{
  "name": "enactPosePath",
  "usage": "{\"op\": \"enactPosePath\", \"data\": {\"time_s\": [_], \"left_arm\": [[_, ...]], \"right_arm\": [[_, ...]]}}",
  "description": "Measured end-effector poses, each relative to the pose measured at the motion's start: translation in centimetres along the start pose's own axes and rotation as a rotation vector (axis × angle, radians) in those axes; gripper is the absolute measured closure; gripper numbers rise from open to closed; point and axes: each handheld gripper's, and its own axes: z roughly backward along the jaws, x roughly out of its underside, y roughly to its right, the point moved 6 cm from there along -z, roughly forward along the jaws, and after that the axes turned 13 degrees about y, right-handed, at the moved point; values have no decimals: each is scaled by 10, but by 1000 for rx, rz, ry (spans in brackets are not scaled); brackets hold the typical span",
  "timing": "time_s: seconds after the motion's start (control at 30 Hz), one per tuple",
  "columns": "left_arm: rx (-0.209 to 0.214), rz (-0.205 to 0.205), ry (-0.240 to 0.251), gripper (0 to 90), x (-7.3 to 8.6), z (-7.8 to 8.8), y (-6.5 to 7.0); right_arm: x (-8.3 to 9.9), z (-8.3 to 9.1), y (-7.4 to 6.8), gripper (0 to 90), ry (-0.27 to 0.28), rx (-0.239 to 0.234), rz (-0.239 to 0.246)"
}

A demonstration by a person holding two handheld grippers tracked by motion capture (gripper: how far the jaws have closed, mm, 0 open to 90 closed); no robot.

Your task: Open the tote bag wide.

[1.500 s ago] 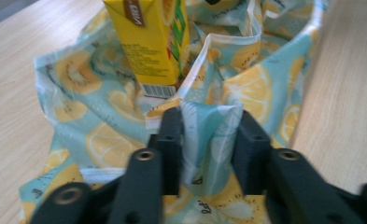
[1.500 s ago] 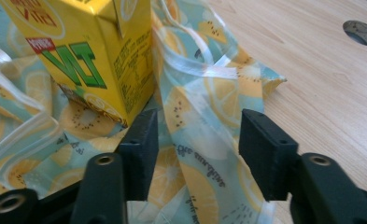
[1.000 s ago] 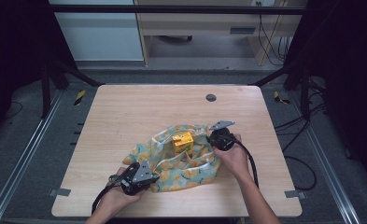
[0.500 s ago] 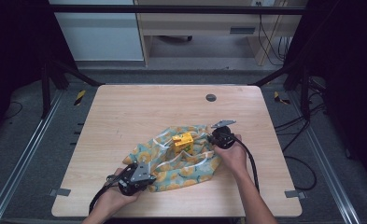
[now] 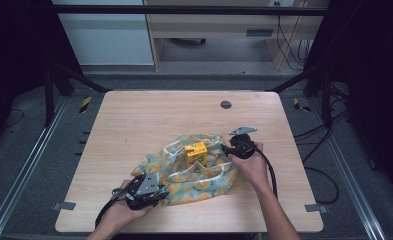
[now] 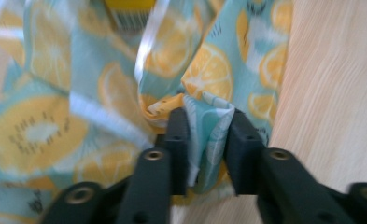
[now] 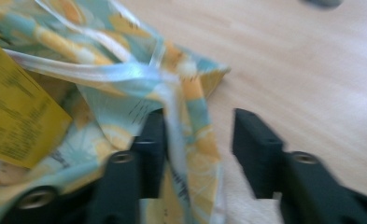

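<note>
A teal fabric drawstring bag printed with orange and lemon slices (image 5: 194,172) lies crumpled on the pale wooden surface (image 5: 149,117), a little toward six o'clock from its middle. A small yellow cardboard box (image 5: 196,152) stands upright in the bag's open mouth, with cloth bunched around its base, so the bag serves as the container and the box is its only visible content. Whether anything else lies under the folds cannot be told.

The left gripper (image 5: 160,192) sits at the bag's seven o'clock corner, and the right gripper (image 5: 227,149) at its two o'clock edge. Holding opposite ends like this probably serves to spread the mouth or draw the cloth up around the box.

Both have just been opening. In the left gripper view, a fold of teal cloth (image 6: 208,140) stands between the jaws of the left gripper (image 6: 208,122); the jaws are parted and the fold looks loose rather than pinched, so the gripper reads as released. In the right gripper view, the right gripper (image 7: 197,128) has its jaws well apart: the cloth and a pale satin ribbon drawstring (image 7: 125,70) lie against the inner face of one jaw, while bare wood shows beside the other. Neither gripper is clamping the bag now.

A small dark round disc (image 5: 226,104) sits toward twelve o'clock, well apart from the bag.
</note>
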Motion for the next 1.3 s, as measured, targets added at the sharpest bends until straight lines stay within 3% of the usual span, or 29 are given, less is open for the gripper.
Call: {"op": "enactPosePath", "data": {"time_s": [0.07, 0.1, 0.13, 0.27, 0.3, 0.33, 0.37, 0.5, 0.63, 0.77, 0.83, 1.03, 1.1, 1.17, 1.3], "left_arm": [[-19, 9, 63, 443, -12, 5, 0], [-26, 15, 90, 443, -17, 8, 0], [-33, 27, 117, 357, -23, 11, 0], [-54, 64, 208, 271, -39, 25, -3], [-69, 63, 218, 242, -41, 29, -5], [-112, 76, 219, 202, -42, 39, -13], [-112, 76, 219, 184, -42, 39, -13], [-212, 131, 208, 141, -31, 60, -40], [-316, 215, 188, 111, -8, 84, -70], [-369, 294, 185, 89, 15, 101, -84], [-385, 302, 162, 74, 29, 107, -89], [-436, 334, 100, 73, 58, 103, -100], [-431, 325, 80, 73, 59, 99, -100], [-443, 311, 63, 68, 59, 97, -101], [-445, 321, 50, 69, 62, 97, -101]], "right_arm": [[-12, 18, 3, 342, 59, 22, -11], [-12, 18, 3, 342, 59, 22, -11], [-15, 25, 4, 300, 78, 20, -20], [-30, 56, 4, 201, 166, 16, -44], [-33, 64, 4, 192, 189, 22, -50], [-37, 80, 7, 180, 236, 41, -68], [-37, 80, 7, 180, 236, 41, -68], [-32, 104, 10, 153, 283, 99, -66], [-17, 115, 10, 116, 279, 129, -70], [5, 121, 10, 77, 251, 141, -66], [19, 122, 11, 64, 241, 147, -64], [53, 124, 19, 74, 214, 189, -134], [65, 124, 25, 90, 160, 210, -131], [69, 124, 29, 102, 142, 236, -131], [72, 126, 34, 107, 123, 261, -121]]}}
